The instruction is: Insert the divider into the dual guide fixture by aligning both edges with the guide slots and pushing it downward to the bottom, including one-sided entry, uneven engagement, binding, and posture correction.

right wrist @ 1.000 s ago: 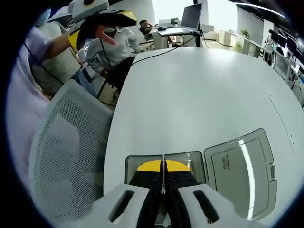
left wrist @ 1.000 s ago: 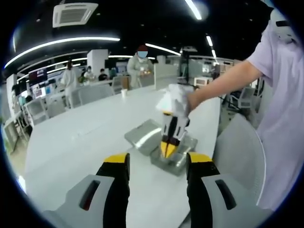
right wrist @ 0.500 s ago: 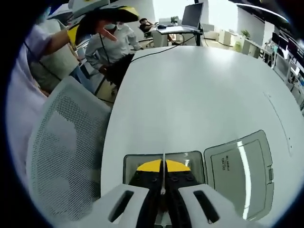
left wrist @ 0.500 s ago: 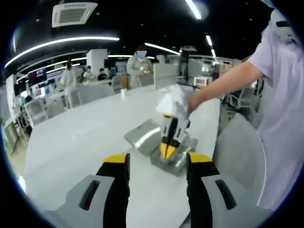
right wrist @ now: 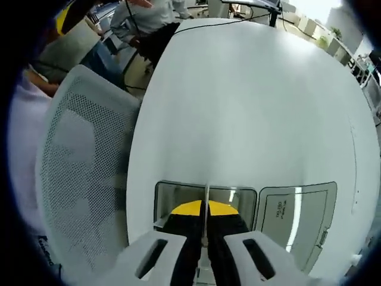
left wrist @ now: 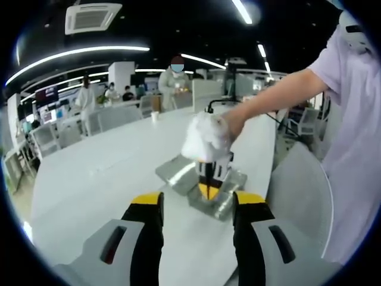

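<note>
Right gripper (right wrist: 205,229) jaws clamp the thin clear divider panel (right wrist: 206,199) over the grey lidded fixture box (right wrist: 238,199); left gripper (left wrist: 196,208) jaws gape empty at 6 o'clock. Any tilt risks one-sided binding.

- Table (right wrist: 256,107): plain white.
- Fixture (right wrist: 164,199): grey metal.
- Lid (right wrist: 297,220): grey.
- Chair (right wrist: 77,179): white mesh, perforated.
- Left gripper (left wrist: 196,205) fingertips (left wrist: 146,199): yellow over black.
</note>
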